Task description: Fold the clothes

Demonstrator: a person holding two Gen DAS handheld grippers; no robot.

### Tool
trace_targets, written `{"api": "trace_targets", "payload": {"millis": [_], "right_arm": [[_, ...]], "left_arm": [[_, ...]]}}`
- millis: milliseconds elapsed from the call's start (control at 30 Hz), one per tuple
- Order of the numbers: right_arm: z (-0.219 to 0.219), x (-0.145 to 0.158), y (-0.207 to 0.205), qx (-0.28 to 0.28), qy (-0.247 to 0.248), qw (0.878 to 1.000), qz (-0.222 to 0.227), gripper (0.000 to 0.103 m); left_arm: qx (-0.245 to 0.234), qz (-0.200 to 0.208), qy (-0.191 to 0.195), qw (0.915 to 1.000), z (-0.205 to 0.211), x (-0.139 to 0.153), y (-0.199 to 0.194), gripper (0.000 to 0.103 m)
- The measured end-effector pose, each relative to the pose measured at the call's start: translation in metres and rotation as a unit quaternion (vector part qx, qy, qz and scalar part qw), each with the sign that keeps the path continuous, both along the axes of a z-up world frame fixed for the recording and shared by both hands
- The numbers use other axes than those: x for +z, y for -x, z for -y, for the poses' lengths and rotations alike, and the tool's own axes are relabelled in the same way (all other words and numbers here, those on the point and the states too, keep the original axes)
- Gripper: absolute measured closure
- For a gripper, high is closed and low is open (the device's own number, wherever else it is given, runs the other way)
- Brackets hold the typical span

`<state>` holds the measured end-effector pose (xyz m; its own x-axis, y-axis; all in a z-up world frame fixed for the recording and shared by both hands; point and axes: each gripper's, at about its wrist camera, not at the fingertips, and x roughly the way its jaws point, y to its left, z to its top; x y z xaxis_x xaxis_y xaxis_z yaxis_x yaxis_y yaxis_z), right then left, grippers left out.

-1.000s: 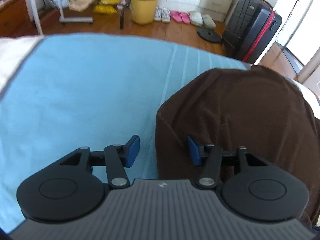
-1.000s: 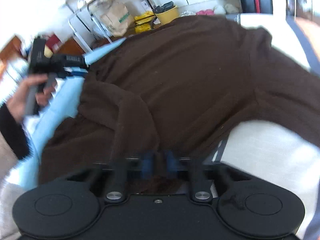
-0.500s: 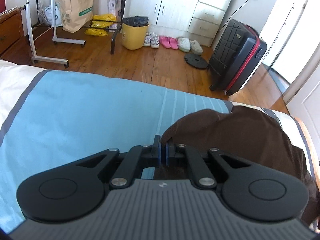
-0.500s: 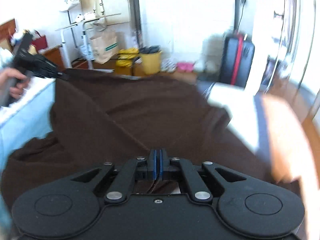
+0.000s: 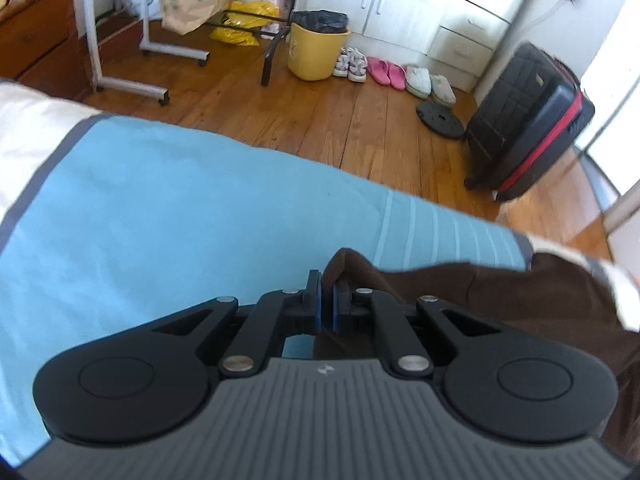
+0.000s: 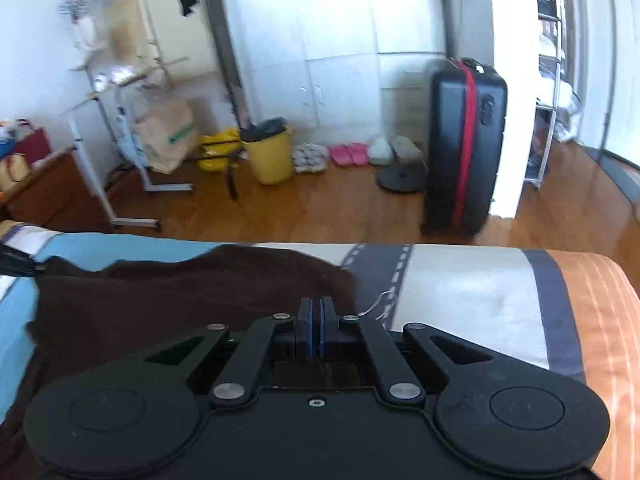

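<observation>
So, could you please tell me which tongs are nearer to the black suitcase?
Right. The right tongs hold the brown garment on the bed's suitcase side; the left tongs grip its far corner over the blue sheet.

Bright daylight from the right, fisheye-bent edges, slight motion blur.

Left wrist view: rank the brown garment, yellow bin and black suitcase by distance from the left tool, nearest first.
1. Brown garment: pinched in the left tool, trailing right.
2. Black suitcase: on the floor past the bed, far right.
3. Yellow bin: farthest, by the cabinets, centre.
</observation>
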<state>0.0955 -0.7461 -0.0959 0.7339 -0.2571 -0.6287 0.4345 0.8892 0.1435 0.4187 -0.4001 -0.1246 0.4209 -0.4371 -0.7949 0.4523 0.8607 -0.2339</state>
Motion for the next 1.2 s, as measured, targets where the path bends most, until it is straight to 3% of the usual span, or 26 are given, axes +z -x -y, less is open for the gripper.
{"api": "trace_targets", "payload": {"millis": [133,200,233,333,367,533,567,633,667,733,767,800,900,1000,1067,1200], "right_arm": [[0.010,-0.009,-0.018,-0.044,0.021,0.998,-0.047,0.098],[0.011,-0.010,-0.017,-0.089,0.021,0.993,-0.070,0.085],[0.007,-0.007,-0.006,-0.086,0.000,0.995,-0.055,0.084],[-0.006,-0.001,0.028,-0.071,-0.067,0.995,-0.003,0.059],[-0.011,0.001,0.039,-0.066,-0.090,0.994,0.014,0.056],[-0.017,-0.032,0.035,-0.082,-0.206,0.975,0.015,0.056],[-0.019,-0.039,0.034,-0.085,-0.229,0.970,0.015,0.056],[-0.021,-0.053,0.032,-0.091,-0.275,0.957,0.015,0.054],[-0.023,-0.060,0.031,-0.094,-0.297,0.950,0.015,0.054],[-0.028,-0.057,0.021,-0.105,-0.266,0.958,0.037,0.055],[-0.032,-0.055,0.015,-0.101,-0.240,0.965,0.031,0.082],[-0.040,-0.051,0.009,-0.085,-0.212,0.974,0.013,0.096],[-0.071,-0.039,0.006,-0.057,-0.088,0.994,-0.043,0.096],[-0.105,-0.017,0.033,-0.020,0.010,0.999,-0.035,0.097],[-0.120,-0.009,0.050,-0.016,0.047,0.998,-0.040,0.097],[-0.121,-0.024,0.051,0.019,0.052,0.995,-0.088,0.096]], "left_arm": [[0.010,-0.011,-0.011,0.9998,-0.001,-0.005,-0.008,0.097],[0.017,-0.004,0.009,0.9998,-0.008,-0.003,-0.005,0.091],[0.020,0.004,0.028,0.9994,-0.015,-0.001,0.000,0.082],[0.094,0.046,0.054,0.9931,-0.036,0.014,0.020,0.079],[0.081,0.045,0.050,0.9944,-0.034,0.015,0.027,0.079],[0.018,0.042,0.027,0.9986,-0.026,0.022,0.063,0.079],[0.005,0.043,0.019,0.9989,-0.023,0.023,0.071,0.079],[-0.026,0.079,-0.067,0.9943,0.000,0.016,0.092,0.078],[-0.039,0.097,-0.121,0.9871,0.014,0.010,0.102,0.078],[-0.060,0.122,-0.181,0.9741,0.034,0.001,0.114,0.078],[-0.066,0.125,-0.187,0.9722,0.041,-0.001,0.117,0.078],[-0.066,0.123,-0.180,0.9737,0.043,-0.002,0.119,0.078],[-0.058,0.112,-0.159,0.9793,0.043,-0.003,0.120,0.078],[-0.070,0.109,-0.159,0.9788,0.040,-0.008,0.116,0.078],[-0.079,0.105,-0.172,0.9762,0.042,-0.015,0.117,0.075],[-0.079,0.097,-0.211,0.9695,0.047,-0.023,0.122,0.068]]}}
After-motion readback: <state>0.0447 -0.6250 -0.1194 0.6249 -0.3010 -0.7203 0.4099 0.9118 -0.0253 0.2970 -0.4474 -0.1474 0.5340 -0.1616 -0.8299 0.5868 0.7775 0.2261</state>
